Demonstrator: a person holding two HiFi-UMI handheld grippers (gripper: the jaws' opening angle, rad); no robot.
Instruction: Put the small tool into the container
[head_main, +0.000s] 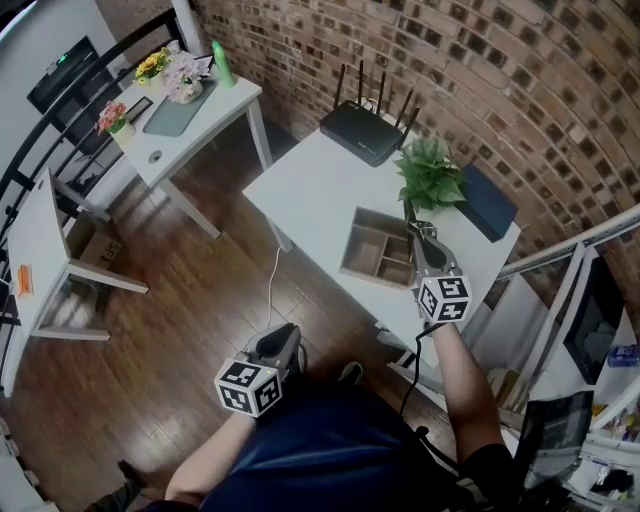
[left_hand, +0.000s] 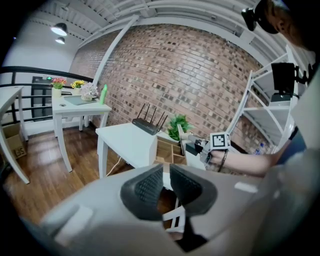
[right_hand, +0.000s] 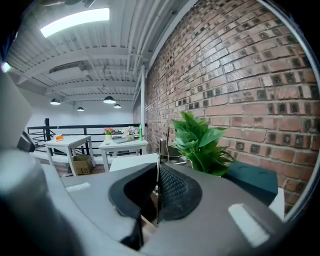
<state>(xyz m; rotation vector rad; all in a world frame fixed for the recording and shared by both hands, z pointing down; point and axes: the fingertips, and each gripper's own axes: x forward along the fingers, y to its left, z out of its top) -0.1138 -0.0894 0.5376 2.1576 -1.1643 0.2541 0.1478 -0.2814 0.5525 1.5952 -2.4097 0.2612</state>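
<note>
A wooden container (head_main: 350, 243) with several compartments sits on the white table (head_main: 310, 190). My right gripper (head_main: 412, 232) hovers over the container's right side, shut on the small tool (head_main: 407, 215), a thin flat metal strip. In the right gripper view the tool (right_hand: 159, 150) sticks up from between the closed pads of that gripper (right_hand: 157, 172). The left gripper view shows the container (left_hand: 164, 150) with the tool (left_hand: 180, 144) held upright over it. My left gripper (head_main: 288, 338) hangs low beside my body, off the table, and it (left_hand: 166, 175) is shut on nothing.
A black router (head_main: 362, 130), a potted plant (head_main: 430, 175) and a dark blue box (head_main: 487, 203) stand on the table behind the container. A second white table (head_main: 200, 115) with flowers and a green bottle (head_main: 222, 62) is at far left. Metal shelving (head_main: 590, 330) stands at right.
</note>
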